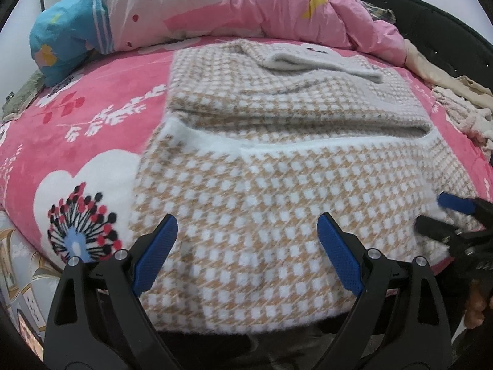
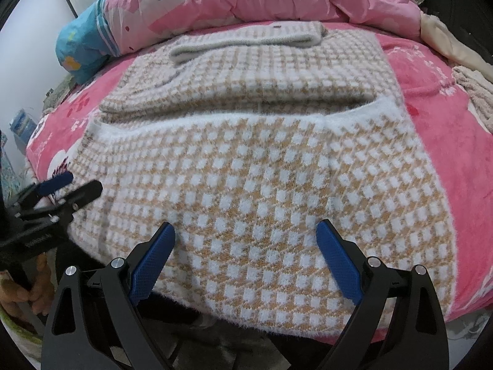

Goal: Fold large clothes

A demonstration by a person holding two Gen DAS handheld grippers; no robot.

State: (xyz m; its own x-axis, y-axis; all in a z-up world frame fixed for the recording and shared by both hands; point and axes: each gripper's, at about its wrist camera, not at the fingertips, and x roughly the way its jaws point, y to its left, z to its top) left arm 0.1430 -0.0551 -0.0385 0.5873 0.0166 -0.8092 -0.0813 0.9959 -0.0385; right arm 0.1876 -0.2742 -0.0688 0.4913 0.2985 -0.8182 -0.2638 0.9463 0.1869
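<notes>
Both tools hang spread wide with nothing between their blue pads: the left gripper [image 1: 248,225] sits over the near hem of the checked sweater [image 1: 271,203], and the right gripper [image 2: 246,231] hovers just beside it over the same hem, each gripping nothing. Going left to right in the left wrist view, a blue pillow [image 1: 66,40] lies at the far left edge of the bed, and the pink floral blanket [image 1: 77,135] under it carries a white patch with a round black-and-red flower print [image 1: 81,223] near the left finger. Next comes the sweater, a fuzzy tan-and-white knit lying flat across the middle of the blanket, its far part folded over the near part so a white band [image 1: 308,145] runs across it, with a pale sleeve [image 1: 323,61] laid over the far fold. Behind it a crumpled pink quilt [image 1: 277,3] is heaped along the far side. To the right, cream and beige clothes [image 1: 456,101] are piled at the bed's edge, and the right gripper's blue tip shows low at the right, over the sweater's right margin. In the right wrist view, a person's hand [image 2: 34,293] grips the left tool's handle at the lower left.
</notes>
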